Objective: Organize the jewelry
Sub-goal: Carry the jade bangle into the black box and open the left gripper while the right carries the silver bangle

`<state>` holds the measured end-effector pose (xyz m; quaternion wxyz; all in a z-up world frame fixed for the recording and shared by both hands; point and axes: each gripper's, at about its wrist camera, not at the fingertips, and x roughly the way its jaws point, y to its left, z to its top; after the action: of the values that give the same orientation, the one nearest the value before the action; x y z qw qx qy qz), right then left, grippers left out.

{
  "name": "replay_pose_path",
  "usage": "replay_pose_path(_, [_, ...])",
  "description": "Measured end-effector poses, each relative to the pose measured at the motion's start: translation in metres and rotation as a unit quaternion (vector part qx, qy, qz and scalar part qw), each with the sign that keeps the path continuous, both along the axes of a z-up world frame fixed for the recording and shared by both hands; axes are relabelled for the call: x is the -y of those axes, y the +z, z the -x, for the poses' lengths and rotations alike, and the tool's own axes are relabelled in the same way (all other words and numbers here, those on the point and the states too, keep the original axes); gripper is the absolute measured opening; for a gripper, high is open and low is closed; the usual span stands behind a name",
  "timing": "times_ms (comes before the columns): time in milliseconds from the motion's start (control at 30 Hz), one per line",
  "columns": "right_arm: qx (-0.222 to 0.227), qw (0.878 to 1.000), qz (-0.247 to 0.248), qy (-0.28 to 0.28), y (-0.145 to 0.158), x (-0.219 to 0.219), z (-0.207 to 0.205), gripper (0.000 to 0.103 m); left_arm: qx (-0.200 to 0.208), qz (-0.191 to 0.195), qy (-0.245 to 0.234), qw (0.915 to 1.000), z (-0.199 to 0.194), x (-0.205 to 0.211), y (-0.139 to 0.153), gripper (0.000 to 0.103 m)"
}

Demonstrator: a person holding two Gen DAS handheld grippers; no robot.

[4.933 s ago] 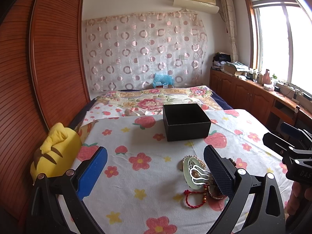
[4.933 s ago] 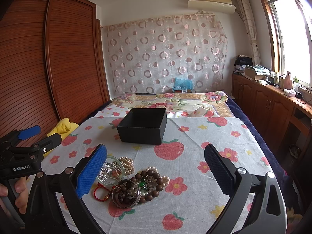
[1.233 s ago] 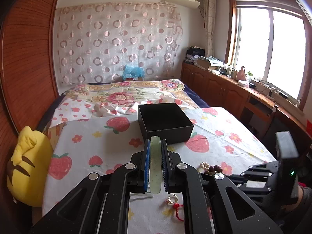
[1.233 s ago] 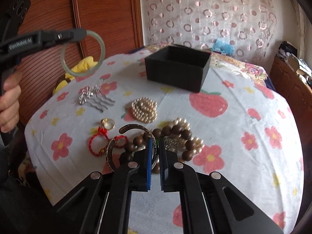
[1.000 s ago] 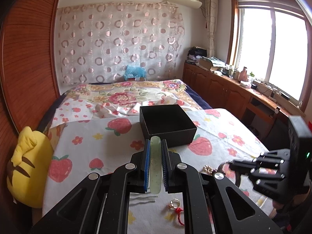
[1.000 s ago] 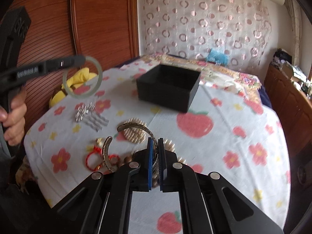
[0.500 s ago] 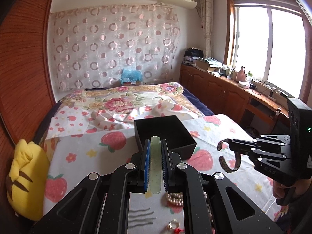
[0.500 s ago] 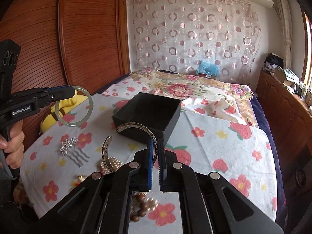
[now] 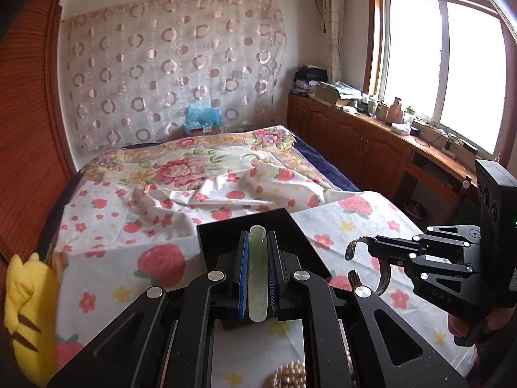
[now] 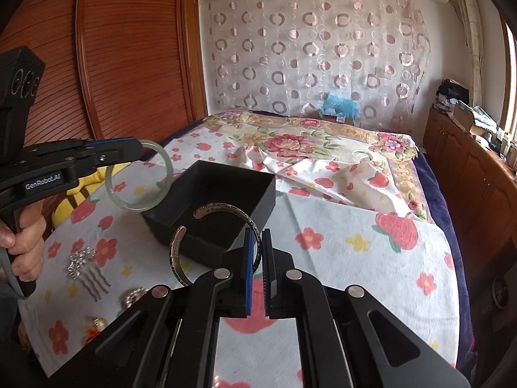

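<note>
On left hand-held gripper (image 10: 135, 150), "GenRobot.AI" label (image 10: 43, 181)

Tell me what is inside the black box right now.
The black box shows only a dark bare floor. The silver cuff in the right gripper covers part of it, and the near corner is hidden.

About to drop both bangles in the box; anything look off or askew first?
Nothing stands out. The left gripper clamps the jade bangle, the right gripper the metal cuff, both near the upright, open black box.
</note>
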<state>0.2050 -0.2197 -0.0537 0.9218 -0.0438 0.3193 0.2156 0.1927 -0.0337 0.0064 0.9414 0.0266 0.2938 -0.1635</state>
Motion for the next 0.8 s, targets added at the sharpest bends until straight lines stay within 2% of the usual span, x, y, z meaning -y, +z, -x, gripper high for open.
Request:
replay_pose_path(233, [-0.010, 1.000, 0.005, 0.006, -0.008, 0.001, -0.021, 0.006, -0.022, -0.007, -0.009, 0.9997, -0.033, 0.013, -0.017, 0.010])
replay_pose_path(467, [-0.016, 1.000, 0.008, 0.019, -0.013, -0.006, -0.035, 0.006, -0.038, -0.013, -0.009, 0.9991, -0.049, 0.016, -0.032, 0.010])
replay_pose_path(600, [-0.018, 0.999, 0.009, 0.028, -0.013, -0.013, -0.041, 0.006, -0.028, -0.022, 0.002, 0.9994, -0.051, 0.015, -0.028, 0.026])
replay_pose_path(733, [-0.019, 0.999, 0.009, 0.039, -0.014, -0.021, -0.046, 0.006, -0.019, -0.034, 0.027, 0.9989, -0.051, 0.006, -0.024, 0.034])
replay_pose_path(800, [-0.019, 0.999, 0.011, 0.046, -0.015, -0.027, -0.049, 0.006, -0.014, -0.040, 0.046, 0.9980, -0.051, -0.002, -0.021, 0.043])
